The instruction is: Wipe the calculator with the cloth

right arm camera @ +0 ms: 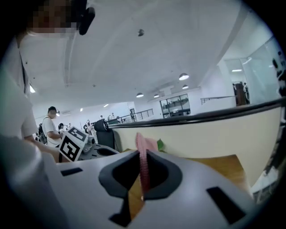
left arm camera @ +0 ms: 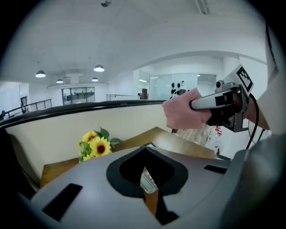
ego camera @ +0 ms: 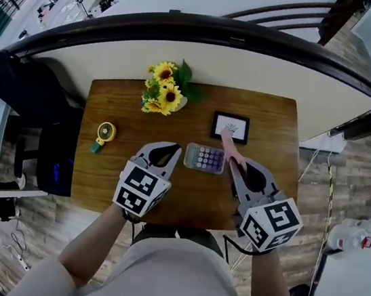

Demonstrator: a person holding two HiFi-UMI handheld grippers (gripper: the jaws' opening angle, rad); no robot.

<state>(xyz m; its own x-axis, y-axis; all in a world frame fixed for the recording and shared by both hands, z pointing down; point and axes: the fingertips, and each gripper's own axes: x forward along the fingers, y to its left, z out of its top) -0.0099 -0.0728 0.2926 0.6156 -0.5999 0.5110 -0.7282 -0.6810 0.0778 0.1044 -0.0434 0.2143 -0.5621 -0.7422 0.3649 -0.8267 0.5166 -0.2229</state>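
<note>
The grey calculator [ego camera: 206,158] lies flat near the middle of the wooden table [ego camera: 112,181]. My right gripper [ego camera: 232,164] is shut on a pink cloth [ego camera: 230,145], which hangs over the calculator's right end and reaches toward the far side. In the right gripper view the cloth [right arm camera: 143,165] stands as a thin strip pinched between the jaws. My left gripper [ego camera: 173,150] is shut with nothing in it, its tip just left of the calculator. A strip of the calculator [left arm camera: 148,181] shows under its jaws, and the cloth [left arm camera: 181,114] hangs at the upper right of that view.
A bunch of sunflowers [ego camera: 164,92] stands at the table's far left. A small yellow fan [ego camera: 105,133] lies near the left edge. A black framed picture [ego camera: 231,127] lies just beyond the calculator. A curved railing [ego camera: 209,27] runs behind the table.
</note>
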